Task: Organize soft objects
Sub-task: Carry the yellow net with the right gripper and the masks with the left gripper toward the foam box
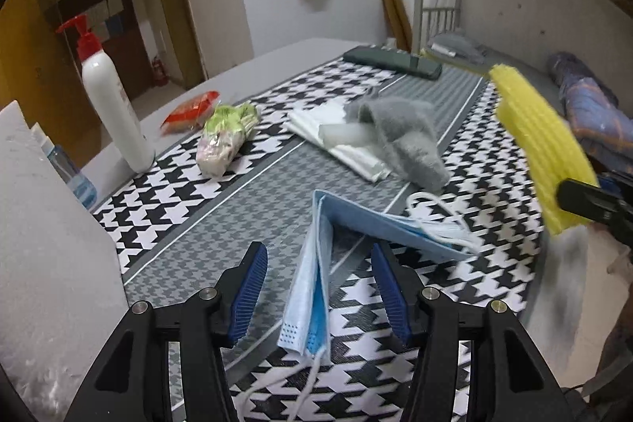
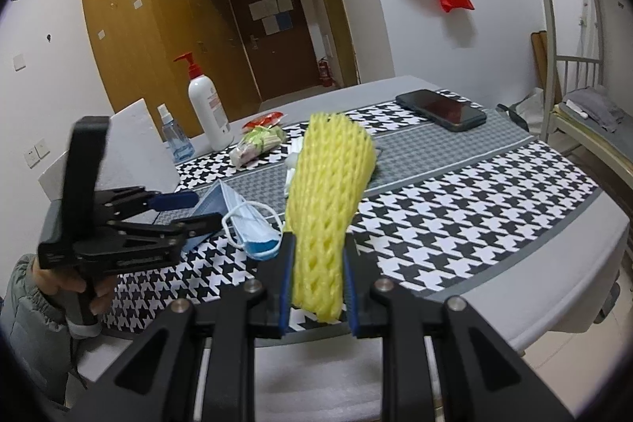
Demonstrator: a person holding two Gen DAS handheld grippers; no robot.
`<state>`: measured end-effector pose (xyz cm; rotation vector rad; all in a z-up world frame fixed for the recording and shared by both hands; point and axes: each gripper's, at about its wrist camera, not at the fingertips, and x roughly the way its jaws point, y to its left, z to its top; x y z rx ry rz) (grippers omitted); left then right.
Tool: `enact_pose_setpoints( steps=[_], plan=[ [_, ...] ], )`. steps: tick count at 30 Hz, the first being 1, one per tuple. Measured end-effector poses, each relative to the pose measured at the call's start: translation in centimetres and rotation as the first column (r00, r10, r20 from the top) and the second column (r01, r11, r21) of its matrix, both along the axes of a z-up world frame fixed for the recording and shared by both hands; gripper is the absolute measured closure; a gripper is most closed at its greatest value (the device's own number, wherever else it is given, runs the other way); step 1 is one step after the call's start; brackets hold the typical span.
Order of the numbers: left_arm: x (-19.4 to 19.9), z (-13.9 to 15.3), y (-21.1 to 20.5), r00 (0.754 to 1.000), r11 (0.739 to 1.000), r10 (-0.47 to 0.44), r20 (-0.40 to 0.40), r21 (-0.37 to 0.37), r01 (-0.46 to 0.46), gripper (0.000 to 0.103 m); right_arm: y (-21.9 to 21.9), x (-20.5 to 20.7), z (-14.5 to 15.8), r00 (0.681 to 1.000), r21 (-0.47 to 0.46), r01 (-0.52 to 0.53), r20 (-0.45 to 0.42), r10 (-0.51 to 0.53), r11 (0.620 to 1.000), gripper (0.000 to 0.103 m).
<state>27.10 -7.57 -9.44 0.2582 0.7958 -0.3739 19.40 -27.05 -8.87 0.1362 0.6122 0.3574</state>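
Note:
Folded light-blue face masks [image 1: 312,283] lie on the houndstooth tablecloth [image 1: 166,208], their ear loops trailing toward me. My left gripper [image 1: 316,250] hangs over them, open, a blue pad on each side and neither touching; it also shows in the right wrist view, left gripper [image 2: 201,208], held by a hand. My right gripper [image 2: 316,239] is shut on a yellow foam net sleeve [image 2: 328,192] that stands up above the table. The sleeve [image 1: 534,137] shows at the right of the left wrist view. A grey fuzzy cloth [image 1: 403,129] rests on folded white sheets [image 1: 324,129] further back.
A white pump bottle [image 1: 114,105], a blue spray bottle [image 1: 75,176] and a white foam block [image 1: 47,244] stand at the left. A green-wrapped packet [image 1: 225,137] and a red packet [image 1: 190,111] lie near them. A phone [image 2: 441,109] lies at the far edge. A bunk bed [image 2: 593,129] is at the right.

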Motion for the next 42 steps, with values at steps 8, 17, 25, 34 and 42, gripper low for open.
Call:
enact_pose_setpoints(
  steps=[8, 17, 25, 34, 42],
  plan=[
    [1.0, -1.0, -0.5, 0.999, 1.0, 0.02, -0.027, 0.015, -0.02, 0.093, -0.3, 0.2, -0.4, 1.0, 0.003, -0.005, -0.004, 0.005, 1.0, 0.077],
    [-1.4, 2.0, 0.1, 0.997, 0.999, 0.014, 0.081, -0.051, -0.01, 0.097, -0.6, -0.3, -0.3, 1.0, 0.0, 0.009, 0.016, -0.009, 1.0, 0.077],
    [-5.2, 5.7, 1.3, 0.981, 0.993, 0.049, 0.186, -0.117, -0.027, 0.097, -0.5, -1.4, 1.5, 0.998, -0.007, 0.024, 0.051, -0.023, 1.0, 0.077],
    [-9.4, 8.2, 3.6, 0.957, 0.979, 0.131, 0.258, -0.184, -0.085, 0.097, 1.0, -3.7, 3.8, 0.993, -0.026, -0.005, 0.114, 0.008, 1.0, 0.077],
    [-12.7, 9.4, 5.5, 0.936, 0.97, 0.178, 0.304, -0.212, -0.116, 0.097, 3.1, -5.1, 5.3, 0.987, -0.041, -0.045, 0.15, 0.05, 0.998, 0.077]
  ],
)
